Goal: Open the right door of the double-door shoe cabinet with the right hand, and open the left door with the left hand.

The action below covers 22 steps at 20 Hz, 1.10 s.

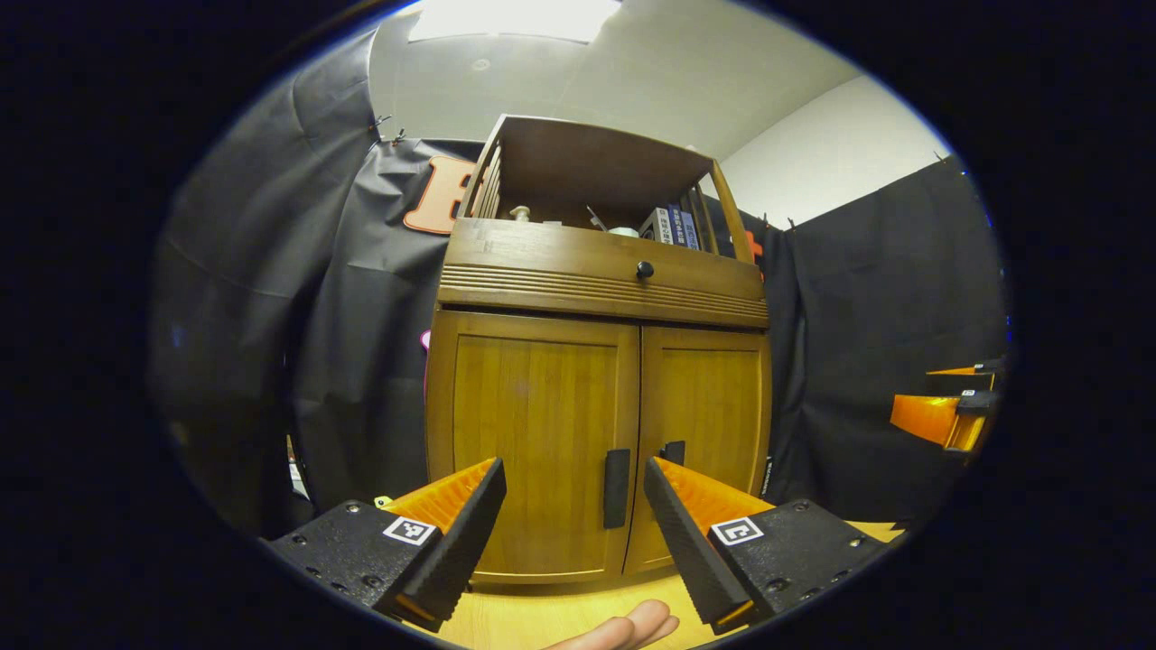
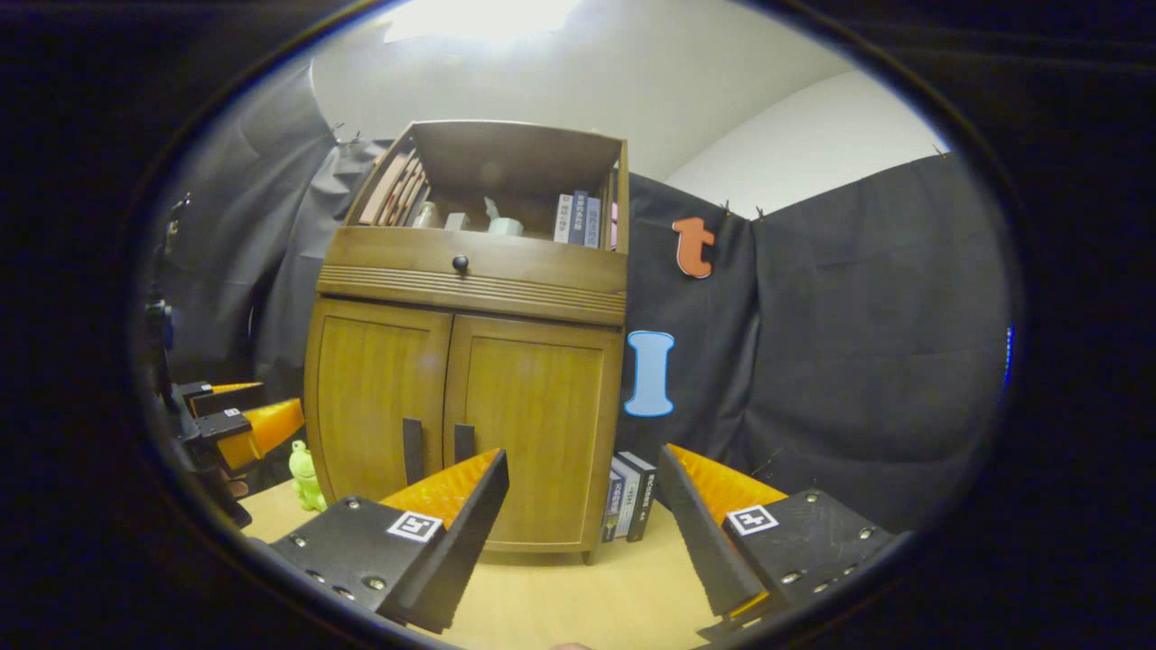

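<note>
Facing the shoe cabinet [image 1: 601,388] with both doors closed, the left claw [image 1: 573,528] and right claw [image 2: 582,524] hover spread, apart from it.

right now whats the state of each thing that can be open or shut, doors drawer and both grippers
left door: shut, handle untouched
right door: shut, handle untouched
drawer: shut
open shelf: holds books and small items
left gripper: open, holding nothing, short of the cabinet
right gripper: open, holding nothing, short of the cabinet
</note>
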Available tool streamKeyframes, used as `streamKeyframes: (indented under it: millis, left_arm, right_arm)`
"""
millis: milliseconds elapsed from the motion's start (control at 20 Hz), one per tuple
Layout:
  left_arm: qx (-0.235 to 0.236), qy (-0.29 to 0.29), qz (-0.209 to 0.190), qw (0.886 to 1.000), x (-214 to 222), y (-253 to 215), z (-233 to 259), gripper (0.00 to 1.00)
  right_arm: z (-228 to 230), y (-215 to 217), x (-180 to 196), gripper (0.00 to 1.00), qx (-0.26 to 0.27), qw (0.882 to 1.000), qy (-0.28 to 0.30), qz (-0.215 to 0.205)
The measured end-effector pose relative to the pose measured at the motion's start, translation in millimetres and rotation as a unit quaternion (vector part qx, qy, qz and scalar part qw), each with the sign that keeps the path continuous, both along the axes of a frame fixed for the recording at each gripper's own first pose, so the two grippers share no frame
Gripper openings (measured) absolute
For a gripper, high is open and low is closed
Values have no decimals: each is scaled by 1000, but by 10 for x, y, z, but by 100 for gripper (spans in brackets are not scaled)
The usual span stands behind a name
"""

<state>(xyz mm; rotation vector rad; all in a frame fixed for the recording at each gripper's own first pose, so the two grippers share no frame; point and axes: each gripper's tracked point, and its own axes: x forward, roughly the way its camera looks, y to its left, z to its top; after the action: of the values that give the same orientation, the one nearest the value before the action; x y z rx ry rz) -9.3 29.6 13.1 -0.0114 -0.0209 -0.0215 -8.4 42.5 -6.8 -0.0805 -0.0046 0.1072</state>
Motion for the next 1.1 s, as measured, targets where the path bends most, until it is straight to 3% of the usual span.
streamKeyframes:
  millis: [150, 200, 250, 550, 700, 1100]
  left_arm:
    - [3, -1, 6, 1000, 9, 52, 7, 95]
    - [5, -3, 8, 1000, 14, 67, 21, 91]
    - [8, -5, 8, 1000, 20, 69, 32, 91]
    - [9, -14, 14, 1000, 56, 148, 62, 91]
    - [7, -10, 13, 1000, 68, 159, 51, 91]
    - [5, 0, 17, 1000, 151, 182, 0, 91]
  right_arm:
    - [-30, 81, 35, 99, -10, 1000, -3, 5]
    - [-12, 84, 53, 94, -12, 1000, -9, 0]
    - [-9, 86, 63, 99, -15, 1000, -12, -3]
    - [-102, 222, 156, 95, -11, 1000, -7, 8]
    - [-138, 296, 227, 99, -8, 1000, -5, 15]
    - [-299, 659, 792, 95, 20, 999, 11, 49]
